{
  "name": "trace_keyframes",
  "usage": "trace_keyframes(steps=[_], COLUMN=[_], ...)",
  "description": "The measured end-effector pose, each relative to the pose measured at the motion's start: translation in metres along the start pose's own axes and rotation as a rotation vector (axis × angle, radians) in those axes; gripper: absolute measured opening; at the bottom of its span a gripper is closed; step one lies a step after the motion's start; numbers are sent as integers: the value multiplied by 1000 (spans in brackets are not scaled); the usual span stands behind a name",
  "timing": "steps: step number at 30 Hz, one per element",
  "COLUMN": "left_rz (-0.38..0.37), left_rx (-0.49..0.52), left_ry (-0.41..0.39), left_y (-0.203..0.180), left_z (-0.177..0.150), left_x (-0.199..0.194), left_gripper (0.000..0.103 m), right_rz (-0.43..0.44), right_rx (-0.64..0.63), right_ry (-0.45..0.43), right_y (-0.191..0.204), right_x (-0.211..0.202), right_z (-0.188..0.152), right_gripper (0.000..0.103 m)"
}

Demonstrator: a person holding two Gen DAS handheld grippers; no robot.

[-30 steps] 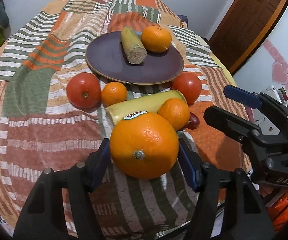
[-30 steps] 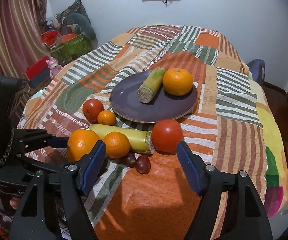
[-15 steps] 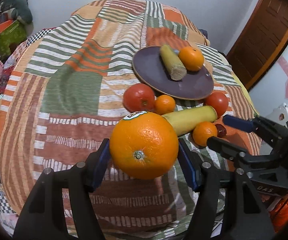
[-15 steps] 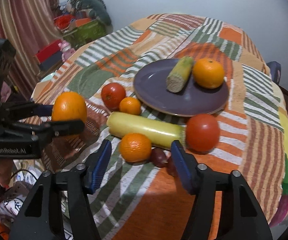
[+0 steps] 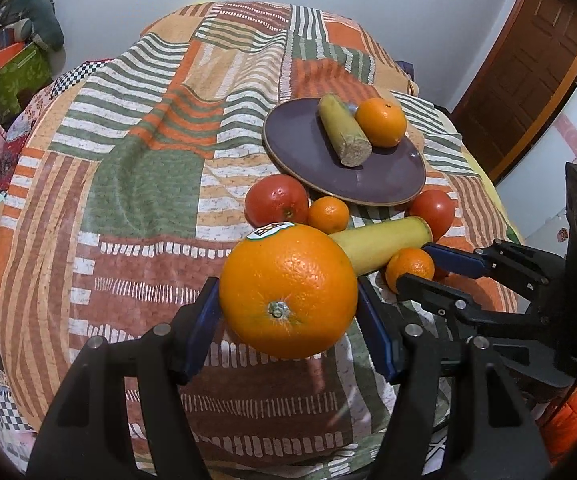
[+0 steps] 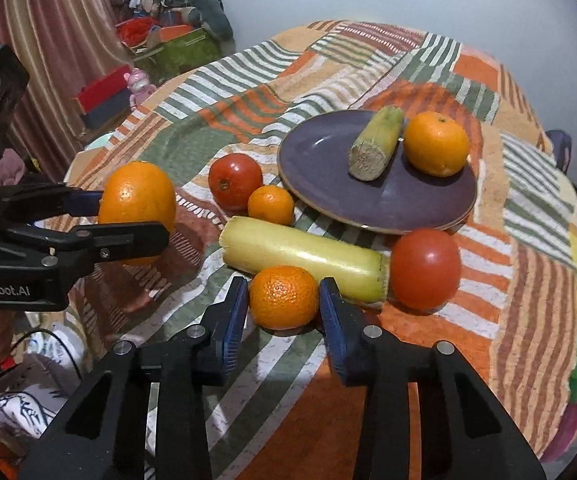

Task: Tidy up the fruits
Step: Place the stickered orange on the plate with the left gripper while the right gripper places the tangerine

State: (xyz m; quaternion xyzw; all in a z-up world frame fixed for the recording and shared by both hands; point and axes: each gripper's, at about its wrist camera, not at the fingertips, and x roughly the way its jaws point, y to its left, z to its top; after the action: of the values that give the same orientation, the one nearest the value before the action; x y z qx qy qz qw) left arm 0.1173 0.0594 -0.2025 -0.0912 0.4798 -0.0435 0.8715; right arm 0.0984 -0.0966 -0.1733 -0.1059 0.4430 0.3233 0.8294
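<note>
My left gripper [image 5: 288, 312] is shut on a large orange [image 5: 288, 292] with a sticker and holds it above the table; it also shows in the right wrist view [image 6: 136, 208]. My right gripper [image 6: 284, 300] has its pads [image 6: 234, 312] on both sides of a small mandarin [image 6: 282, 296] that rests on the cloth; I cannot see whether they press on it. A purple plate [image 6: 320, 160] holds a sugarcane piece [image 6: 376, 144] and an orange [image 6: 436, 144].
On the striped tablecloth [image 6: 528, 280] lie a long yellow cane piece [image 6: 304, 256], two tomatoes [image 6: 234, 180] [image 6: 424, 268] and another mandarin [image 6: 270, 204]. Boxes and toys [image 6: 168, 40] stand by the wall at the left. A wooden door [image 5: 528, 68] stands at the right.
My left gripper has lifted the large orange and drawn back to the left. My right gripper has moved forward and narrowed around the small mandarin.
</note>
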Motion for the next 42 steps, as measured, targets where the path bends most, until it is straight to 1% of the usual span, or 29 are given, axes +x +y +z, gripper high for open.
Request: trace_keyframes(steps=[4, 8, 16, 25, 29, 34, 42], left_rz=[0, 0, 4, 5, 6, 3, 7], left_rx=[13, 25, 62, 89, 97, 102, 108], left_ry=[-18, -37, -92, -128, -125, -101, -13], left_y=[-3, -6, -16, -22, -23, -23, -17], left_z=[7, 18, 53, 95, 112, 131, 160], left_x=[-4, -7, -9, 2, 15, 41, 96], left_gripper=[65, 65, 65, 65, 65, 65, 65], right_rz=[-5, -16, -64, -98, -110, -117, -114], right_rx=[4, 16, 52, 89, 101, 127, 163], right_ry=[-21, -63, -150, -196, -198, -175, -105], right_y=[-2, -9, -34, -64, -77, -94, -111], right_x=[-7, -18, -36, -39, -33, -20, 8], right_z=[2, 9, 31, 51, 56, 57, 50], right_gripper=[34, 34, 34, 34, 34, 34, 34])
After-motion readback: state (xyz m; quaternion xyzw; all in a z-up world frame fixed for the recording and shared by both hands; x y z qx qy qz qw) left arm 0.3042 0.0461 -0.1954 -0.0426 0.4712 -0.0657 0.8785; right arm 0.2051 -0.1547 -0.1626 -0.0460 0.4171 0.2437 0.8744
